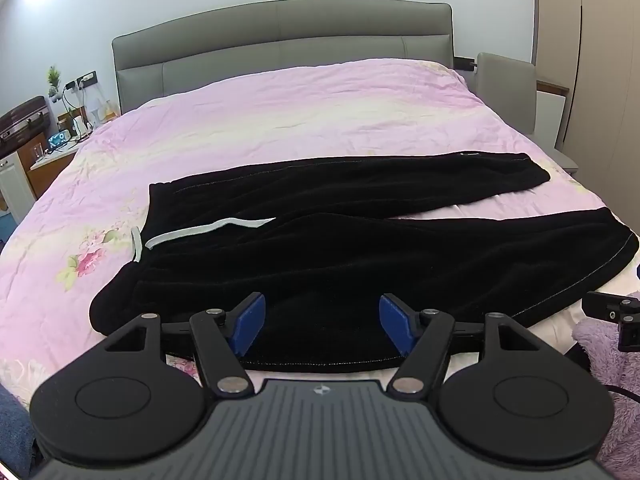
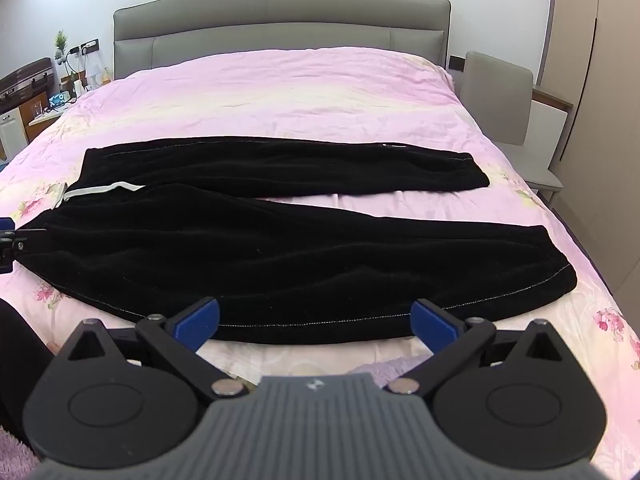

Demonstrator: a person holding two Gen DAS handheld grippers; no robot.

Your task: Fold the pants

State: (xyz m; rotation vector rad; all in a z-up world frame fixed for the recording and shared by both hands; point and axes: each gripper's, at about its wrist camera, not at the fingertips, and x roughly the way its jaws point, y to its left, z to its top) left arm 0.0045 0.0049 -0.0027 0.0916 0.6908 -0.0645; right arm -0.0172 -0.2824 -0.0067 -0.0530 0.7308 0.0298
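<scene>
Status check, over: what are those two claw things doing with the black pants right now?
Left gripper and right gripper: jaws open, empty, at the near edge. Pants flat on the bed, legs apart, unfolded. Nothing in the way.

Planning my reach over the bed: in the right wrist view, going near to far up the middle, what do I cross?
Right tool, open → near pant leg → strip of pink bedspread → far pant leg → more bedspread → grey headboard.

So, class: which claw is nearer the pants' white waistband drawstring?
Left. The left claw hovers by the waist end, near the drawstring; the right claw is toward the leg cuffs.
</scene>
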